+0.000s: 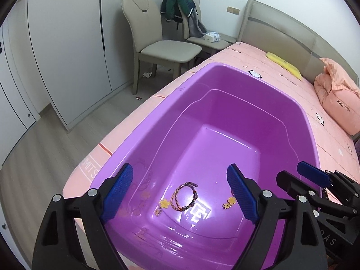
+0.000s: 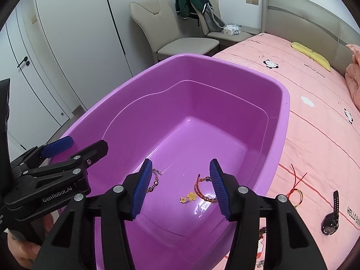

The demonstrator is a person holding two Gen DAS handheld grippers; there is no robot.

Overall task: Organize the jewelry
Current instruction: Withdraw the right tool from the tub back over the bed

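A purple plastic tub (image 1: 225,85) (image 2: 225,83) sits on the pink bed. On its floor lie a braided beaded bracelet (image 1: 183,195) (image 2: 203,190) and yellow flower charms (image 1: 229,202) (image 2: 190,196). A second beaded bracelet (image 2: 155,181) shows by the right gripper's left finger. My left gripper (image 1: 180,191) is open and empty over the tub's near end. My right gripper (image 2: 180,186) is open and empty above the tub. On the bed right of the tub lie a gold bangle with red cord (image 2: 297,193) and a black watch (image 2: 331,216).
A yellow pillow (image 2: 311,55) and a folded pink quilt (image 1: 337,99) lie near the headboard. Two beige chairs (image 1: 157,42) stand beyond the bed, one draped with a green jacket (image 1: 177,4). White wardrobes (image 1: 67,45) line the left wall.
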